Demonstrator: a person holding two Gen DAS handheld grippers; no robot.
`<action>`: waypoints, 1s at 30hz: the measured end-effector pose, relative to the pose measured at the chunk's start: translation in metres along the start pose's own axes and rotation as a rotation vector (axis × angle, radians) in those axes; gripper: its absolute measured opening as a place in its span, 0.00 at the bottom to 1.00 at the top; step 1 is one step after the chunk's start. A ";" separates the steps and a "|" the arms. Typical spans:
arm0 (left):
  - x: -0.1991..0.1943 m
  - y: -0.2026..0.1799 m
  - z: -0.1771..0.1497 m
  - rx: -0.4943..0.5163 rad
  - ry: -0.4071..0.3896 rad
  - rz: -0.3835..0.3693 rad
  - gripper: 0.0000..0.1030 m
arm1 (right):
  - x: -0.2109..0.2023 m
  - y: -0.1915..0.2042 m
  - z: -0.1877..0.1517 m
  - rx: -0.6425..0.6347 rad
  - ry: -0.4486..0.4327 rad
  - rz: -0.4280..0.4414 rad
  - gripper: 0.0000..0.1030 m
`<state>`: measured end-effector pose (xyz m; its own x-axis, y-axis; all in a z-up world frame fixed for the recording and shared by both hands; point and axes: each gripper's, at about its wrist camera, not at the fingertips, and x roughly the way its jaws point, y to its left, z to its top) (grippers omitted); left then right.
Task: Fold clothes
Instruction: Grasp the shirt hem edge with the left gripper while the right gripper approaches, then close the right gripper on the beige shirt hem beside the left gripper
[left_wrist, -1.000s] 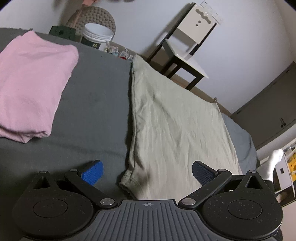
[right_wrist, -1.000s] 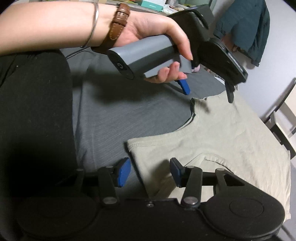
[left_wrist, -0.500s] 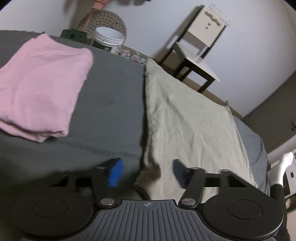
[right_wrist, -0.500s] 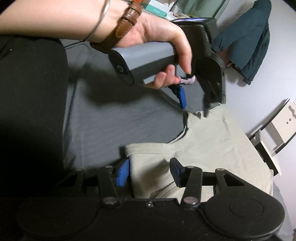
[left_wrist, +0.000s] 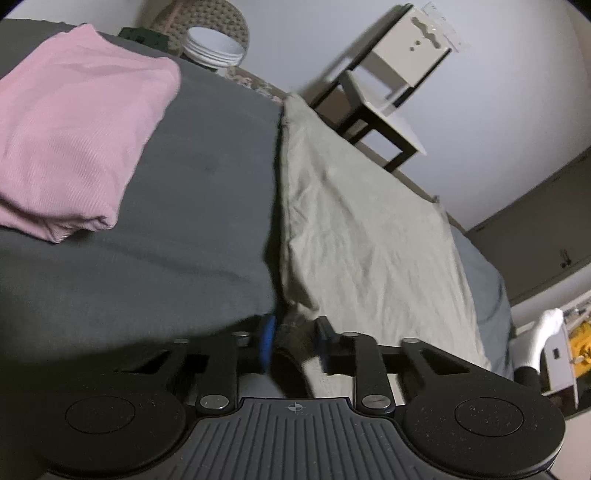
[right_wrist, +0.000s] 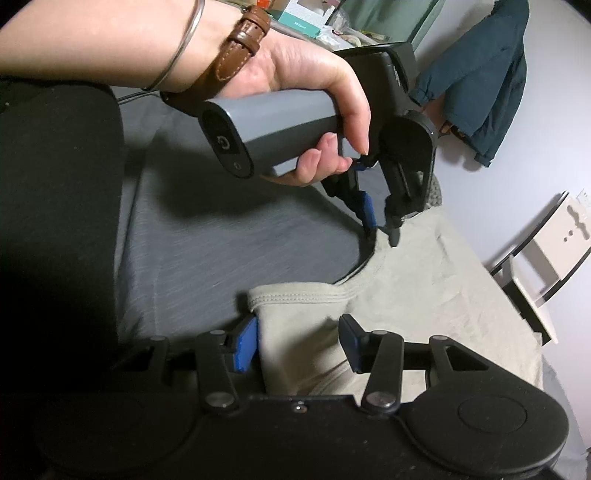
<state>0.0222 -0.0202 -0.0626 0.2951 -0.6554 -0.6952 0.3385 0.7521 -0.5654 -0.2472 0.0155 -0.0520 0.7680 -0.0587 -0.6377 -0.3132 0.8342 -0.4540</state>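
A pale green shirt (left_wrist: 369, 240) lies spread flat on the grey bed cover (left_wrist: 184, 240). My left gripper (left_wrist: 294, 341) is shut on the shirt's near corner, and the cloth is bunched between its blue pads. The right wrist view shows the same left gripper (right_wrist: 382, 230), held by a person's hand (right_wrist: 314, 85), pinching the shirt (right_wrist: 424, 295) beside the neckline. My right gripper (right_wrist: 297, 341) stands open, its two fingers on either side of the stitched sleeve edge.
A folded pink garment (left_wrist: 74, 140) lies on the cover to the left. Past the bed's far edge stand a white chair (left_wrist: 388, 92) and a white bucket (left_wrist: 214, 46). A teal jacket (right_wrist: 487, 81) hangs on the wall.
My left gripper has gone from wide open to shut on the shirt's corner, which has lifted slightly. My right gripper has moved forward over the sleeve edge and stays open.
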 end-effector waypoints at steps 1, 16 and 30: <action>-0.001 0.001 0.000 -0.010 -0.010 0.009 0.14 | -0.001 0.001 0.000 -0.007 -0.007 -0.011 0.45; -0.021 0.013 0.000 -0.120 -0.064 0.053 0.24 | 0.001 -0.025 -0.006 0.103 0.009 -0.013 0.28; -0.013 0.005 -0.004 -0.144 -0.090 -0.015 0.94 | -0.006 -0.102 -0.039 0.462 0.002 -0.020 0.27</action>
<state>0.0164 -0.0076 -0.0584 0.3716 -0.6655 -0.6473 0.2136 0.7398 -0.6380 -0.2418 -0.0910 -0.0265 0.7701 -0.0776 -0.6332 -0.0161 0.9899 -0.1409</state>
